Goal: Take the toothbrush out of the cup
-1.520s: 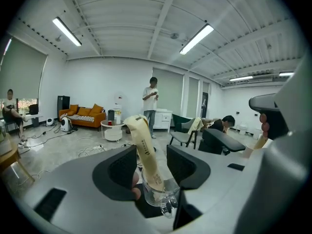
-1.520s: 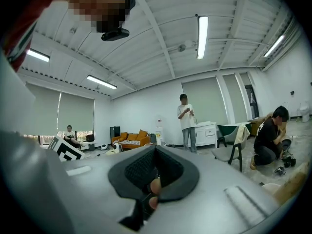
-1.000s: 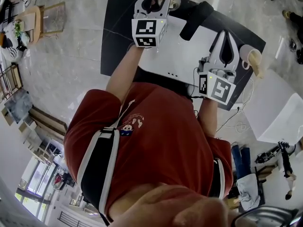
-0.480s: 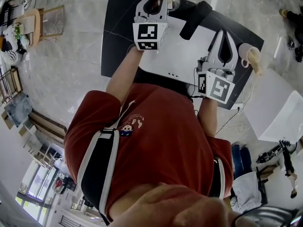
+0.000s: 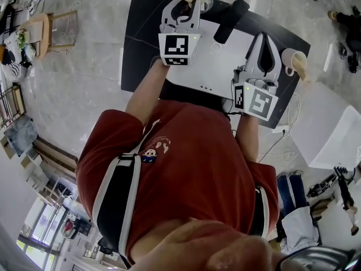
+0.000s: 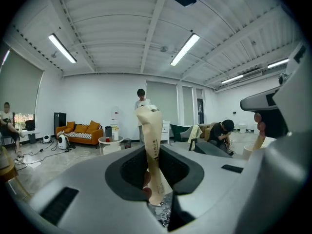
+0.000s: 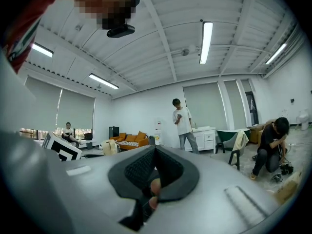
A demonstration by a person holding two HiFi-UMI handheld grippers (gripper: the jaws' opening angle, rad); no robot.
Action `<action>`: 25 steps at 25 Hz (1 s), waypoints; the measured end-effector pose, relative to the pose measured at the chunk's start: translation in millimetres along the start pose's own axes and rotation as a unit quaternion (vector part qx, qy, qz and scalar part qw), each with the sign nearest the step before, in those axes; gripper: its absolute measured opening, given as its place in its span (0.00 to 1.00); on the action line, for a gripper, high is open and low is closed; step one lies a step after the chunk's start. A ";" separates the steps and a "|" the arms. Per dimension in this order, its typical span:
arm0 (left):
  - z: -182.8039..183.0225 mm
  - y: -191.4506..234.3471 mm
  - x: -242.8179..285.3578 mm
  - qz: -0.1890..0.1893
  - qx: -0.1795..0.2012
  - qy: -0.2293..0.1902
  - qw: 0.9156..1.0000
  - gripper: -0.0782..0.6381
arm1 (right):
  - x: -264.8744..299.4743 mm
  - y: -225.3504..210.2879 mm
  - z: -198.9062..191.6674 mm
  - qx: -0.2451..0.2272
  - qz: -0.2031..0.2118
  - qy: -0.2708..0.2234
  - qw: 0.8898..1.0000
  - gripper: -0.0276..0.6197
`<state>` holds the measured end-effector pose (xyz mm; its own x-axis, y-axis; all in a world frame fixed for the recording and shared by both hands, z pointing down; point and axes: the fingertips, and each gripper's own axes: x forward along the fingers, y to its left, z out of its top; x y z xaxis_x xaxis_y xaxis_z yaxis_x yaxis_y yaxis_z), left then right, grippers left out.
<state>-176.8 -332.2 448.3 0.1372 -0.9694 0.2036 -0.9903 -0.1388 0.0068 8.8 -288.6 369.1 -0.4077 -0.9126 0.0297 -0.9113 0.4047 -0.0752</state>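
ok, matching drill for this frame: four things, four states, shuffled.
1 left gripper
2 right gripper
3 beige paper-wrapped toothbrush
4 black cylindrical roll

A shut, nothing in it
B lying on the black table between the grippers
C upright, clamped
D shut on item 3

Pairs: 1-D, 2-A, 3-C, 4-B. The left jaws have just been closing, with the toothbrush between them.

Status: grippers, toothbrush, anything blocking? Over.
Left gripper just closing, pads on toothbrush. Toothbrush upright, cup just below. Right gripper shut, empty. Nothing seen in the way.
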 end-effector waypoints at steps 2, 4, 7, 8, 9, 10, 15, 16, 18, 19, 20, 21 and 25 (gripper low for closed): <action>9.0 -2.7 -8.8 -0.001 0.005 -0.011 1.000 0.20 | -4.1 3.1 5.2 -0.004 0.002 -0.008 1.000 0.06; 18.6 -6.5 -18.3 -0.003 0.009 -0.024 1.000 0.20 | -8.1 5.9 11.9 -0.015 0.005 -0.017 1.000 0.06; 35.0 -11.7 -33.6 -0.008 0.011 -0.044 0.999 0.20 | -13.7 8.6 22.2 -0.028 0.008 -0.028 0.999 0.06; 40.4 -12.8 -39.3 -0.010 0.011 -0.050 0.999 0.20 | -15.9 9.1 25.1 -0.027 0.007 -0.031 0.999 0.06; 45.4 -14.1 -45.1 -0.011 0.011 -0.056 0.998 0.20 | -18.5 9.5 27.7 -0.024 0.006 -0.033 0.999 0.06; 50.2 -15.7 -51.0 -0.013 0.012 -0.062 0.998 0.20 | -21.7 9.9 30.3 -0.021 0.005 -0.036 0.999 0.06; 69.0 -27.6 -84.0 -0.022 0.013 -0.086 0.996 0.20 | -44.5 12.4 42.7 -0.024 -0.002 -0.049 0.999 0.06; 71.1 -29.4 -91.5 -0.023 0.014 -0.089 0.996 0.20 | -49.5 14.4 44.5 -0.025 -0.004 -0.052 0.998 0.06; 73.7 -33.4 -106.2 -0.030 0.017 -0.096 0.995 0.20 | -60.9 19.5 47.2 -0.028 -0.009 -0.057 0.998 0.06; 74.7 -36.0 -113.1 -0.035 0.018 -0.100 0.994 0.20 | -67.6 22.2 48.4 -0.031 -0.014 -0.059 0.998 0.06; 75.6 -38.5 -119.9 -0.040 0.018 -0.105 0.994 0.20 | -74.7 25.0 49.4 -0.034 -0.019 -0.061 0.997 0.06; 76.3 -40.8 -126.7 -0.045 0.018 -0.109 0.993 0.20 | -81.7 27.8 50.2 -0.036 -0.024 -0.063 0.997 0.06; 75.8 -50.0 -150.3 -0.070 0.015 -0.112 0.991 0.20 | -107.3 35.9 50.9 -0.038 -0.045 -0.063 0.996 0.06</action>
<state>-146.3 -195.0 343.2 0.2782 -0.9603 -0.0192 -0.9605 -0.2780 -0.0103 22.7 -179.0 312.5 -0.3175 -0.9437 -0.0933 -0.9477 0.3191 -0.0021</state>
